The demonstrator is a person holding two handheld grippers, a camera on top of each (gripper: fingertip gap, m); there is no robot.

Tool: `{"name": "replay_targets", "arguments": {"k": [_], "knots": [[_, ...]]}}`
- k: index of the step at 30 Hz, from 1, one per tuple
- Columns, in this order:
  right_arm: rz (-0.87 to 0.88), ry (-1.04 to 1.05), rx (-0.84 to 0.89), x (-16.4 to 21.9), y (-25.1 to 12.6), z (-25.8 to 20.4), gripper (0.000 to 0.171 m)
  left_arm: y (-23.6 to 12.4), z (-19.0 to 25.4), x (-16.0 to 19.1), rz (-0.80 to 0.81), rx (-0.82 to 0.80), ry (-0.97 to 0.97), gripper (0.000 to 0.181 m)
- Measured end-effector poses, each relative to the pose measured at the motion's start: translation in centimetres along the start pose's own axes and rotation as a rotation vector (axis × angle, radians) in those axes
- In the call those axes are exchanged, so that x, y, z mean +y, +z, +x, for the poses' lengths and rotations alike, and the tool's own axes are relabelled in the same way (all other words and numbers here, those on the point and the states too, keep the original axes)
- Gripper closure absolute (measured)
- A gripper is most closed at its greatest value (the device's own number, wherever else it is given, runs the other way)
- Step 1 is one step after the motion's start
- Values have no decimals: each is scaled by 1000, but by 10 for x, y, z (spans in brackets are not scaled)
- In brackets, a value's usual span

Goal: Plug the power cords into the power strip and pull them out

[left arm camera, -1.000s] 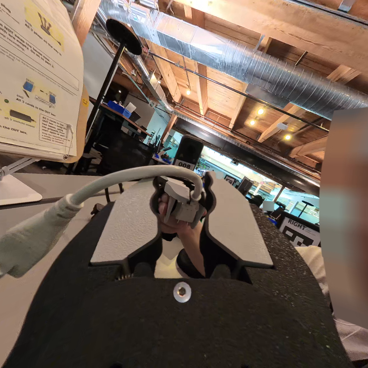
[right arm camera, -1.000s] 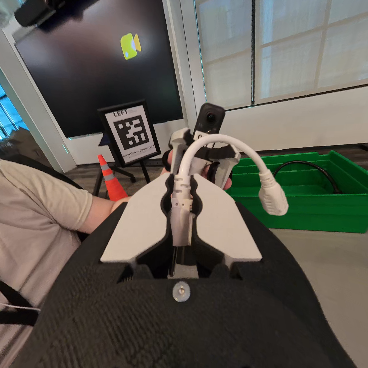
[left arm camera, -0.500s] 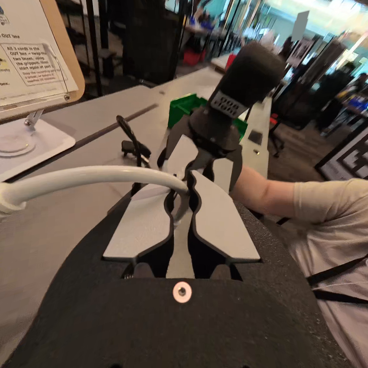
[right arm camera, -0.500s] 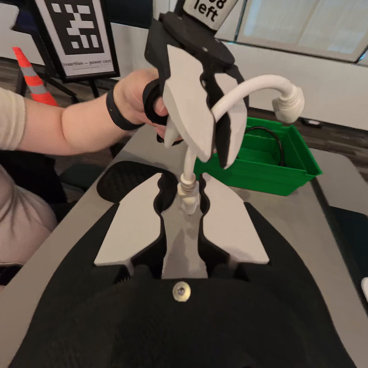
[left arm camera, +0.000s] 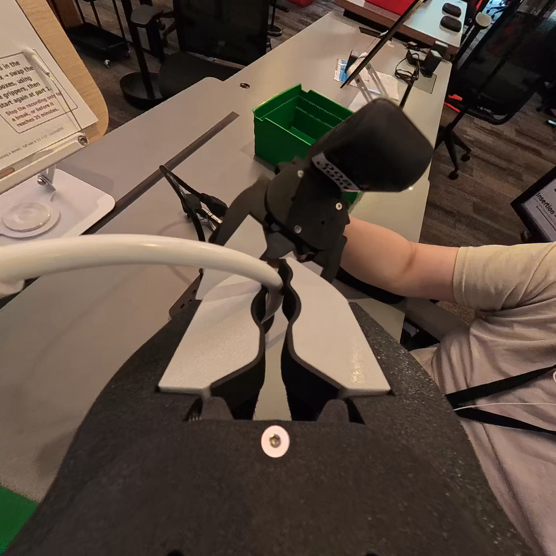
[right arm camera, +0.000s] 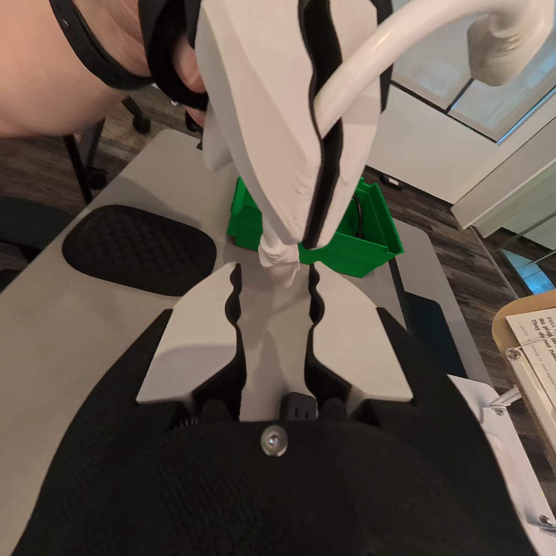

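The left gripper [left arm camera: 274,296] is closed on the white cord [left arm camera: 135,251], pinching it where the cable dips between the fingertips; from there the cable arches up and away to that gripper's left, out of the picture. In the right wrist view the same cord hangs down from those fingertips, its plug [right arm camera: 279,264] dangling just ahead of the right gripper [right arm camera: 274,278], whose jaws stand apart with nothing between them. The cord's other end [right arm camera: 499,51] swings free, above and to the right of it.

Right below the right gripper, at the root of its fingers, a black socket block [right arm camera: 298,406] shows on the grey desk [right arm camera: 75,316]; I take it for the power strip, though only a corner of it can be seen. Nothing is plugged into the part that shows.

Beyond the left gripper, a black cord [left arm camera: 195,204] lies loose on the desk, and farther off stands a green bin [left arm camera: 298,126]. Beyond the right gripper another green bin [right arm camera: 355,255] holds a black cable [right arm camera: 359,216].

As I judge it, the white cord is mid-handling and not in the strip: either the right gripper must take the plug and push it in, or it was just pulled and needs putting away. The pictures do not settle which, so at least one cord's handling remains unfinished.
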State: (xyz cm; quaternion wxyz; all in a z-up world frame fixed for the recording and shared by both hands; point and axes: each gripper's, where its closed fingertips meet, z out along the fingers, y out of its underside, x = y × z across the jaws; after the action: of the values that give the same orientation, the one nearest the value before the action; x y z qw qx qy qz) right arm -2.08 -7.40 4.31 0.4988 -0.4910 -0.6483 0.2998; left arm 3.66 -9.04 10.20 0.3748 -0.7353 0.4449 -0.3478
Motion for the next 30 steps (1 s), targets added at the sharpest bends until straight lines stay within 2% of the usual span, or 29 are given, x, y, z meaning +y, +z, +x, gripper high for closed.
{"name": "replay_targets", "arguments": {"k": [4,6,9,10,12,14,16,18,20,22,25,28,30], "knots": [[-24,11,14,8,10,2,128,6,0,0,-23,-9,-3,175],[-24,18,1,10,12,1,144,9,-1,1,-41,-17,0,175],[-40,-21,0,11,14,-1,145,14,-4,4,-86,-48,57,171],[-38,-31,7,11,14,-1,145,16,-5,4,-91,-73,89,164],[-18,-38,27,9,13,2,144,17,-9,2,-99,-134,153,128],[32,-30,33,5,9,5,145,10,-14,3,-110,-220,210,107],[92,-27,42,0,1,9,145,-6,-20,1,-49,-300,221,108],[163,-40,53,-9,-9,12,145,-26,-23,-2,97,-325,171,112],[263,-49,51,-24,-22,12,145,-45,-25,-3,300,-271,57,119],[373,-72,14,-40,-37,5,145,-52,-26,2,475,-113,-85,121],[423,-138,12,-51,-47,-3,145,-35,-26,18,545,155,-284,113],[397,-209,12,-52,-46,-12,144,-22,-8,14,619,438,-392,109],[372,-219,9,-50,-43,-13,145,-9,-3,14,605,487,-386,113]]}}
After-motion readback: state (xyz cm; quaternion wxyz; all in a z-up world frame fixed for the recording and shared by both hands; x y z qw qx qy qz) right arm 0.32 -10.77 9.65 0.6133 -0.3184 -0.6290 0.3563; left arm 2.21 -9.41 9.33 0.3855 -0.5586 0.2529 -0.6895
